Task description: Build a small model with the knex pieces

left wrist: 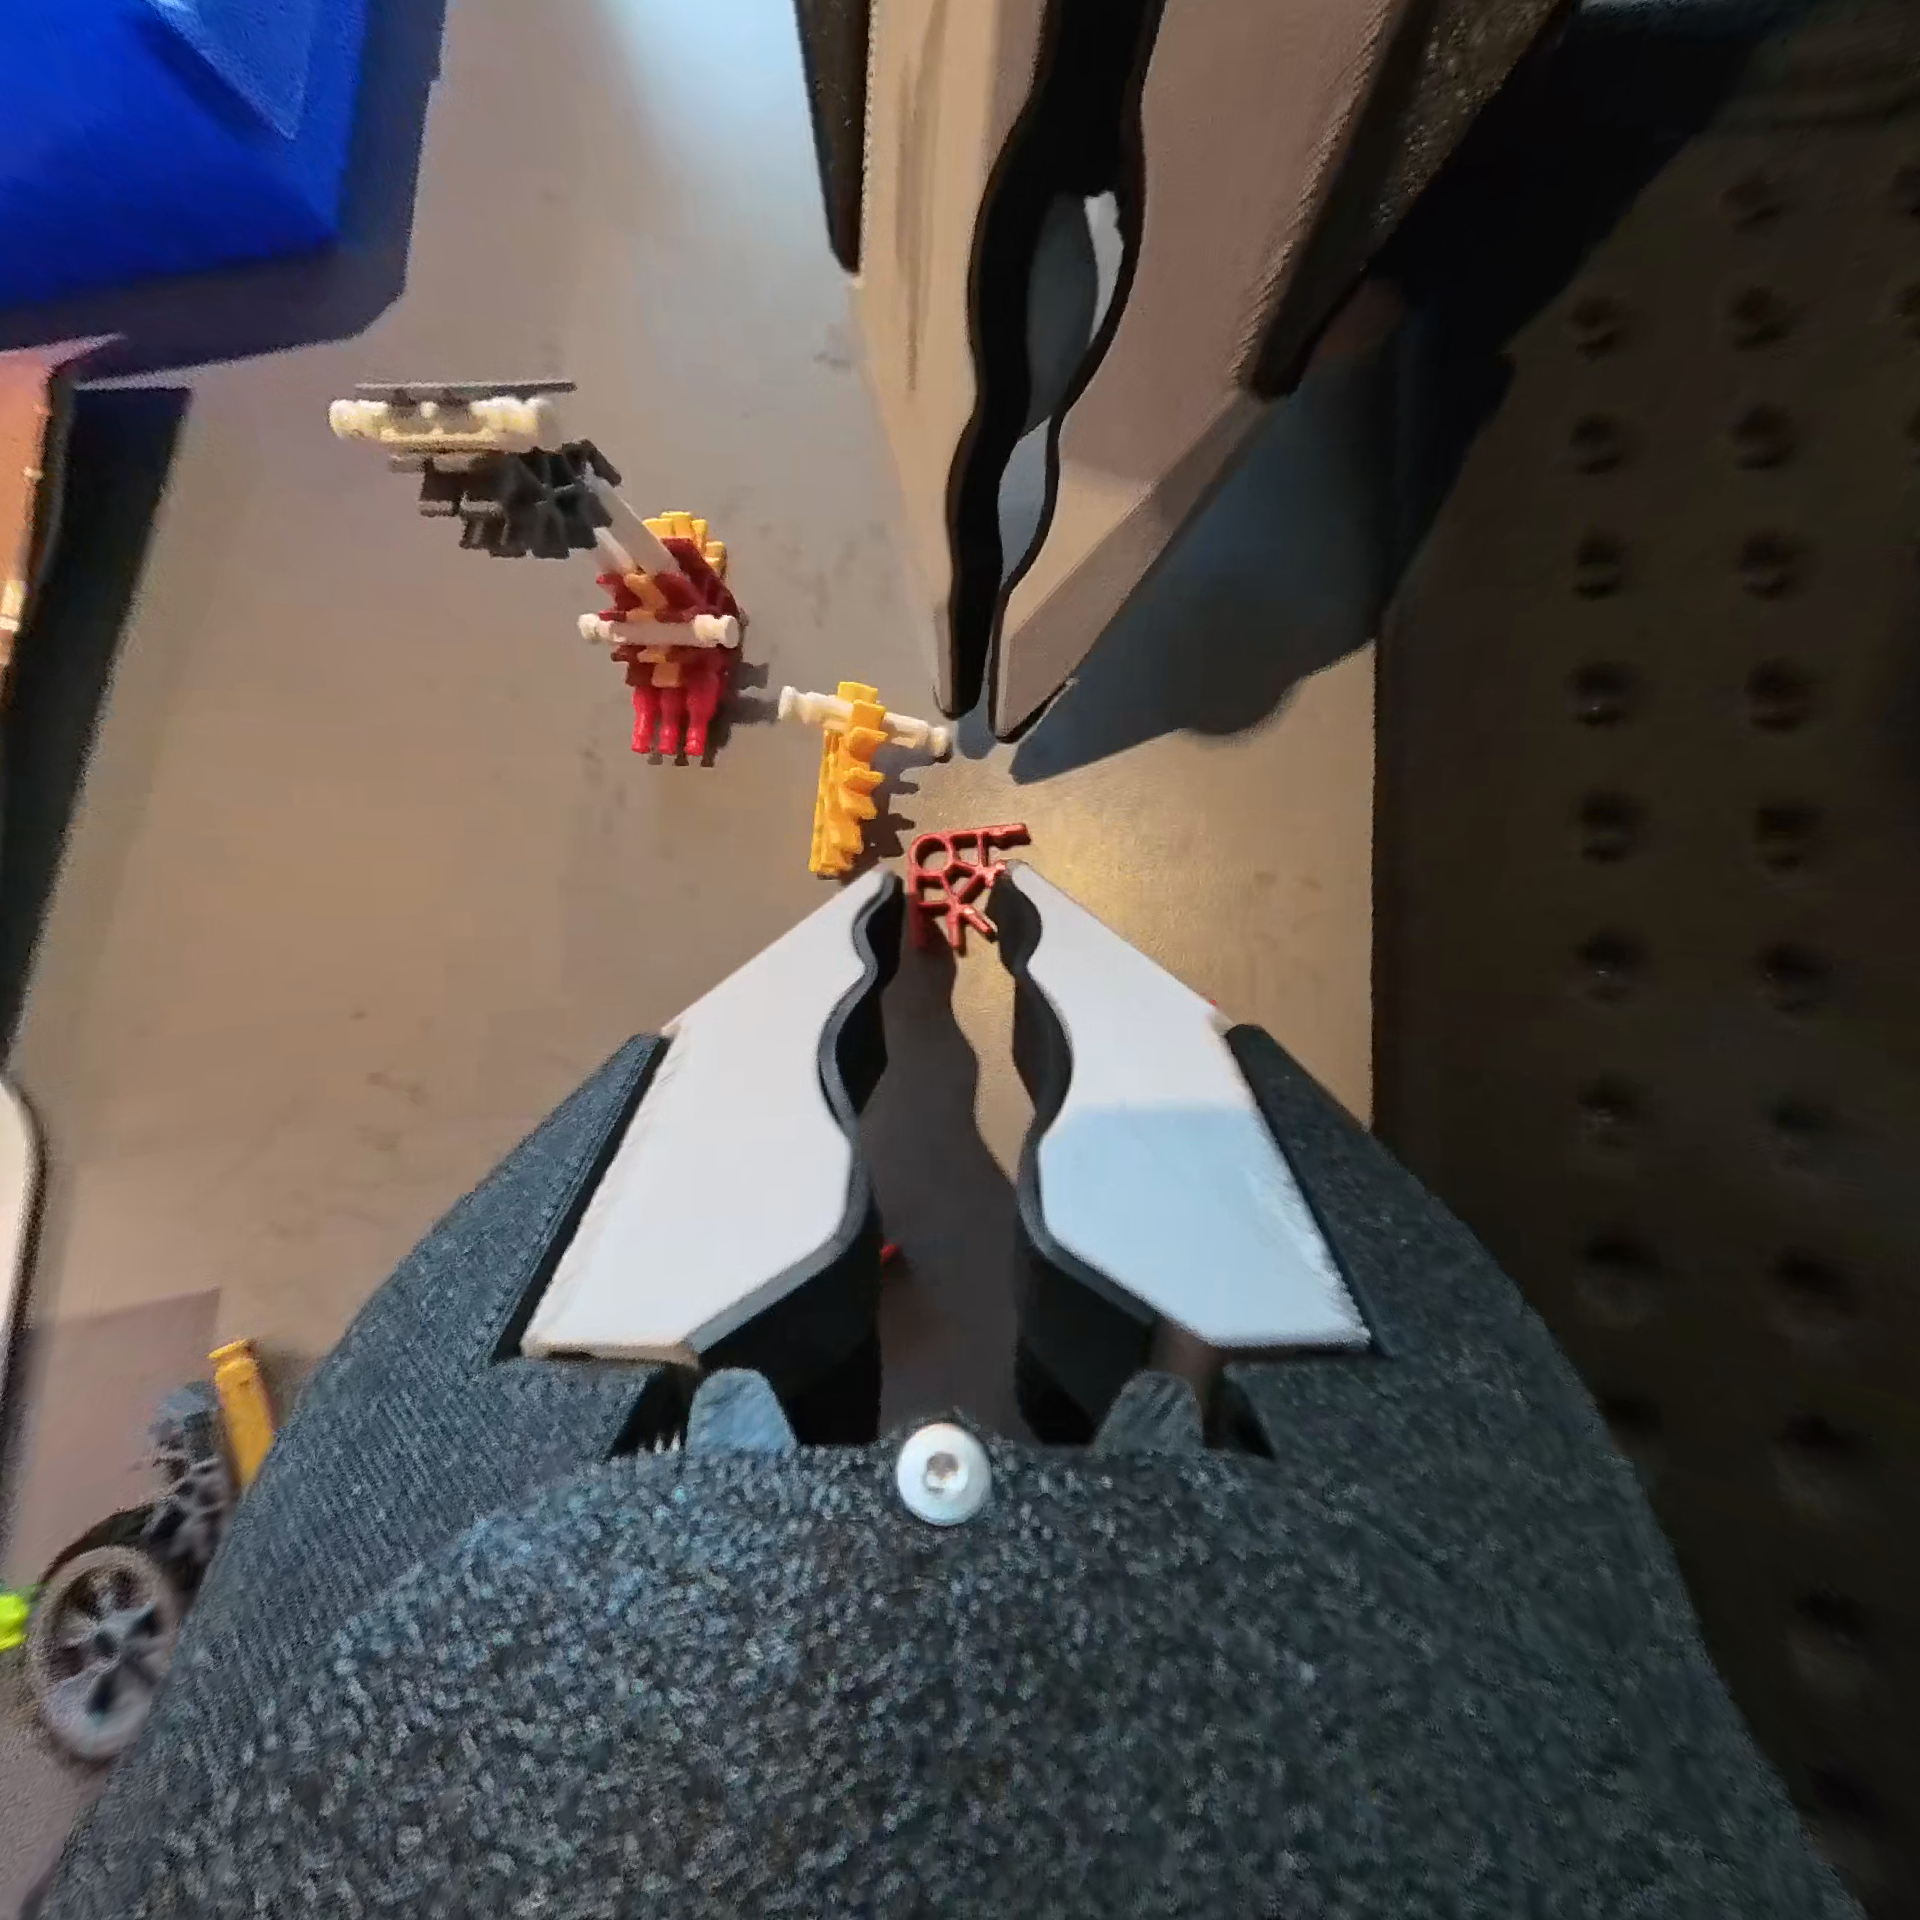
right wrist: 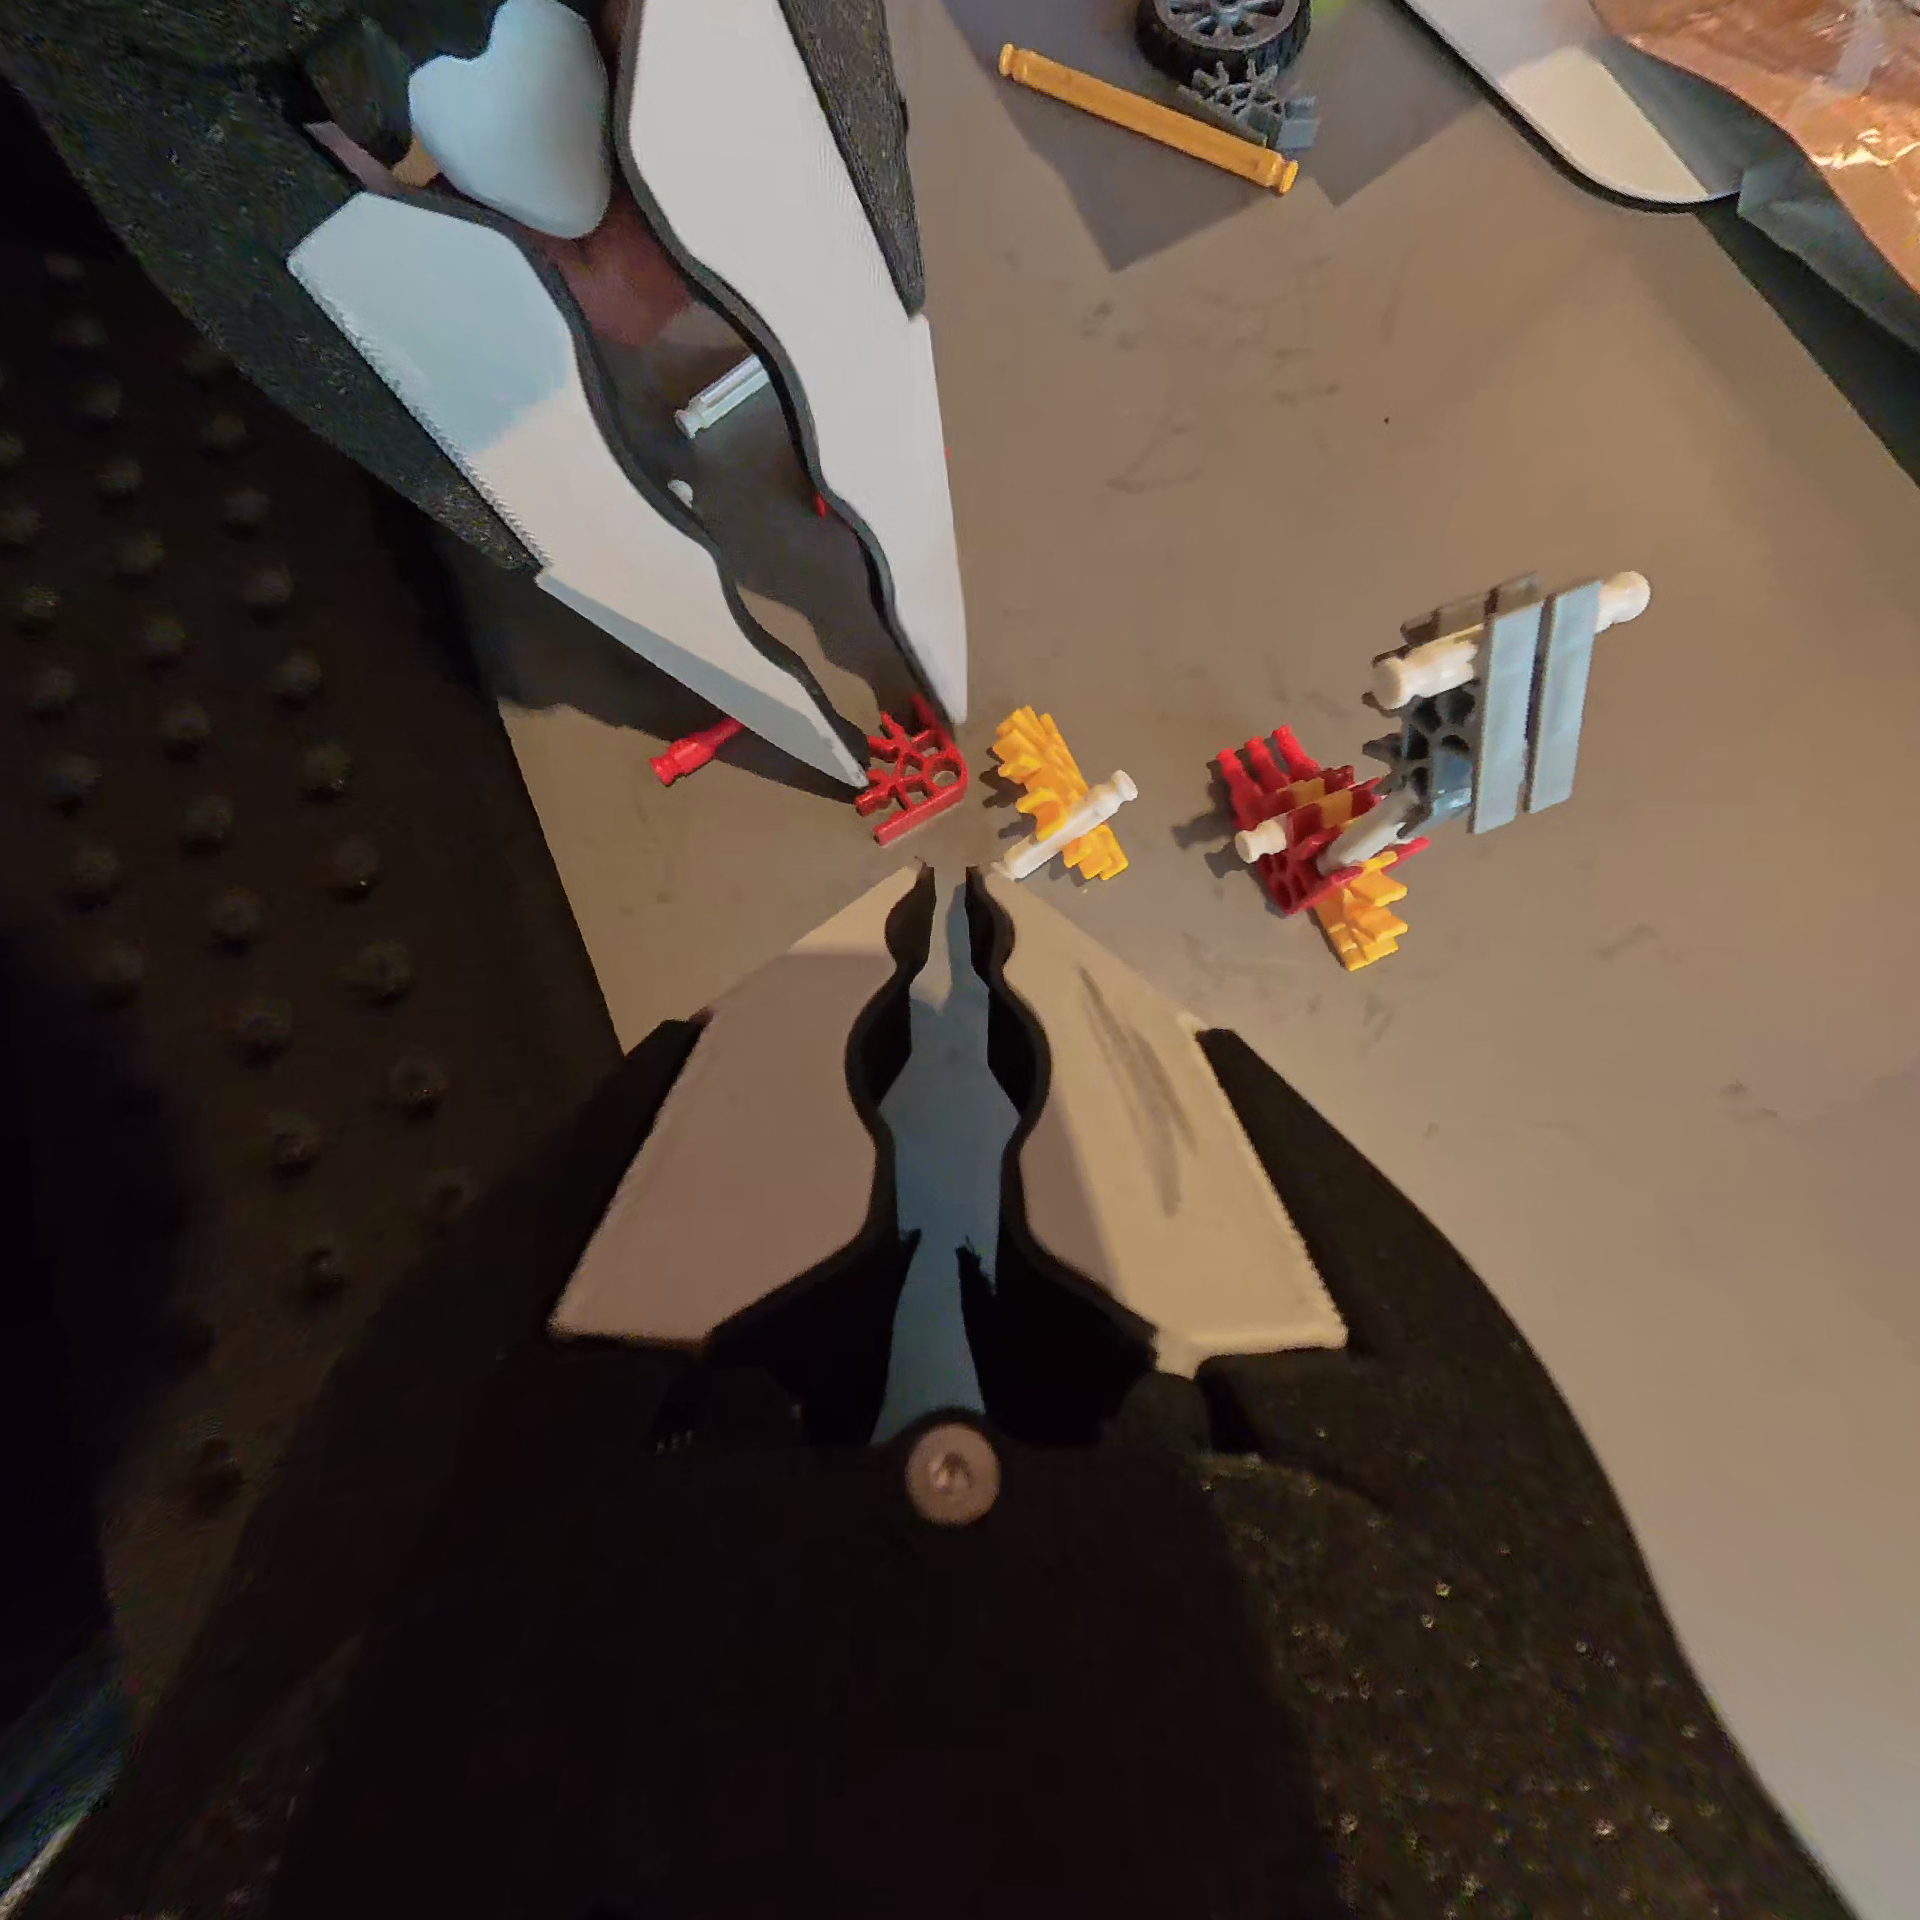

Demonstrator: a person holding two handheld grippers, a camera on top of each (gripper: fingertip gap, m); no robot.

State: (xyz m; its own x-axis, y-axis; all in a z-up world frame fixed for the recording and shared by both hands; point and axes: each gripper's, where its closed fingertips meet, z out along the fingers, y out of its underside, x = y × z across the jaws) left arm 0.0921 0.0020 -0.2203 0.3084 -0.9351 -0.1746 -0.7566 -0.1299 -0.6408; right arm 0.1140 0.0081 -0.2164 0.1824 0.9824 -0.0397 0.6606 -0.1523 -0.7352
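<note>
Left gripper [left wrist: 948,883] low over the grey table [right wrist: 1455,1195], fingers spread a little, tips on either side of a small red connector [left wrist: 961,878] lying flat; pads at its edges, a firm pinch cannot be told.

Right gripper [right wrist: 948,878] points in from the opposite side, tips nearly pressed together, holding nothing. It is just short of the near end of a white rod [right wrist: 1065,826] run through a yellow toothed piece [right wrist: 1049,795], rod axis slanting away to its right. The red connector sits just left of that piece, apart. A red-and-yellow cluster [right wrist: 1320,852] stands farther right.
</note>
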